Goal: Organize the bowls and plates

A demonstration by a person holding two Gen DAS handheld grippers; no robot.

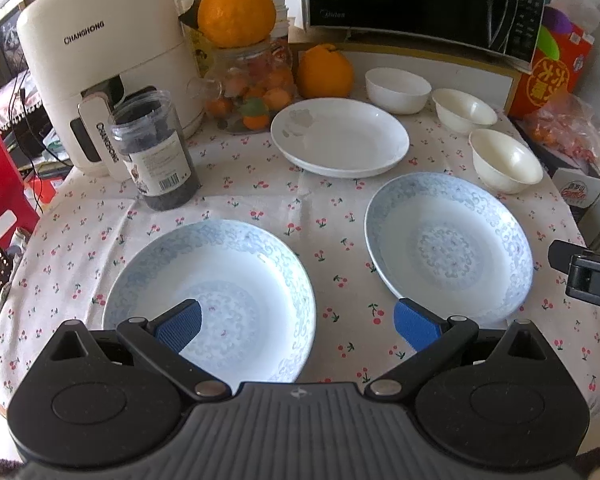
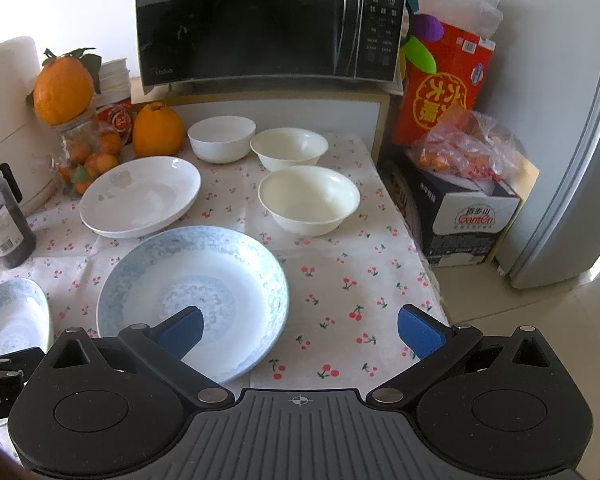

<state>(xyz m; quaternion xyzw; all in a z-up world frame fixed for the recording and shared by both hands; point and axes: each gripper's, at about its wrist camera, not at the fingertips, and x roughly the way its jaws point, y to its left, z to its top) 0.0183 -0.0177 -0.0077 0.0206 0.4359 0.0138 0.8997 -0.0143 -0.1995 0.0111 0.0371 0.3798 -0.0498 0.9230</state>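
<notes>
Two blue-patterned plates lie on the cherry-print cloth: one (image 1: pixel 220 280) under my left gripper (image 1: pixel 296 316), the other (image 1: pixel 448 248) to its right, which also shows in the right wrist view (image 2: pixel 204 280). Behind them sit a white plate (image 1: pixel 340 136) and three bowls: a white one (image 1: pixel 398 88) and two cream ones (image 1: pixel 464 110) (image 1: pixel 506 160). My left gripper is open and empty, its left finger over the near plate. My right gripper (image 2: pixel 300 324) is open and empty too, its left finger above the right blue plate's near rim.
A white air fryer (image 1: pixel 100 72), a dark jar (image 1: pixel 156 152) and a glass jar of small oranges (image 1: pixel 252 92) line the left rear. A microwave (image 2: pixel 260 20) stands behind the bowls. Boxes (image 2: pixel 468 216) and a fridge (image 2: pixel 572 140) stand past the table's right edge.
</notes>
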